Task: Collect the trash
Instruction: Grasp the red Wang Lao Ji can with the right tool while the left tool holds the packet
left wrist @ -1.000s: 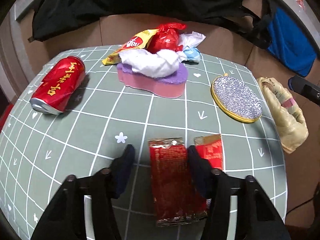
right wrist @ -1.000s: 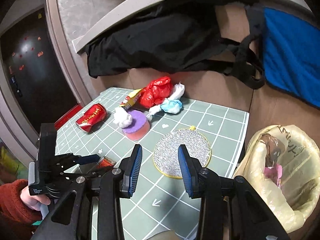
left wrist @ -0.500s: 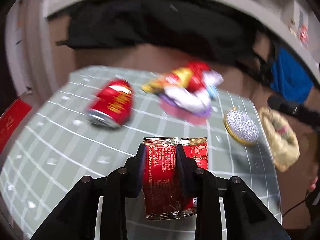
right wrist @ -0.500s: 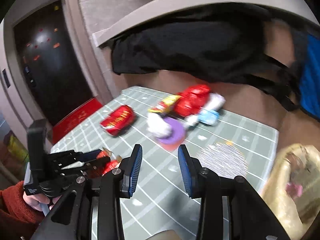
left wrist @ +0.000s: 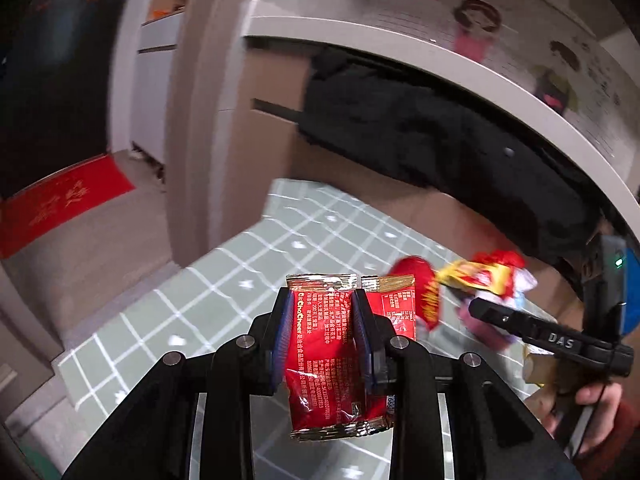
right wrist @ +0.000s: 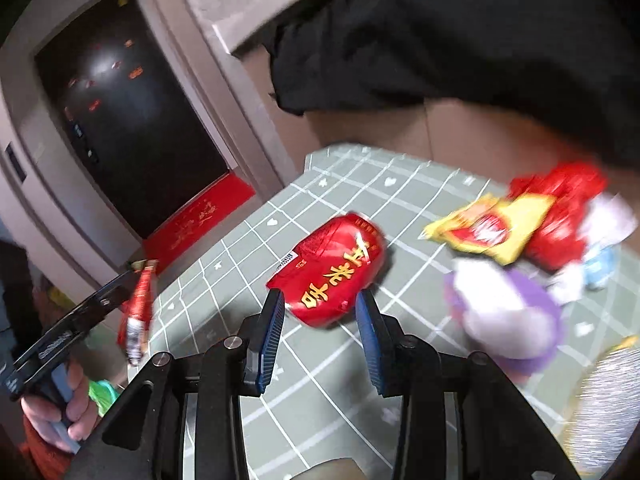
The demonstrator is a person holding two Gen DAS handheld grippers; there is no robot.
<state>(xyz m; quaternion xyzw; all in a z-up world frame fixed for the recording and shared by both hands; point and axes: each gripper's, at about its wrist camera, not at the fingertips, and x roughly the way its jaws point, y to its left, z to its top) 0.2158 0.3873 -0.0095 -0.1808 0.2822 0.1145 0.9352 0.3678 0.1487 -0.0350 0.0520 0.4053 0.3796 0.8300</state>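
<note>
- The table (right wrist: 352, 360), under a grey-green cloth with a white grid and small white hearts and stars, carries the litter; a black garment (right wrist: 460, 40) hangs behind its far edge.
- A blurred heap sits at the table's far right side: a purple sponge (right wrist: 532, 320) with white crumpled tissue (right wrist: 492, 300) on it, a red plastic bag (right wrist: 560, 216) and a yellow-and-red snack wrapper (right wrist: 492, 232) leaning over the front of it.
- A red drink can (right wrist: 336, 272) with gold characters lies on its side on the cloth, dented, a barcode near one end, left of the heap.
- The right gripper (right wrist: 320, 320) hovers just before the can, blue-padded jaws spread apart with nothing between them; whether the pads touch the can cannot be told.
- The left gripper (left wrist: 322, 336) is clenched on a red foil sachet (left wrist: 324, 356), lifted clear of the table, its crimped silvery ends sticking out above and below the pads, white print down its face. A second, similar red sachet (left wrist: 394, 304) shows just behind its right edge.
</note>
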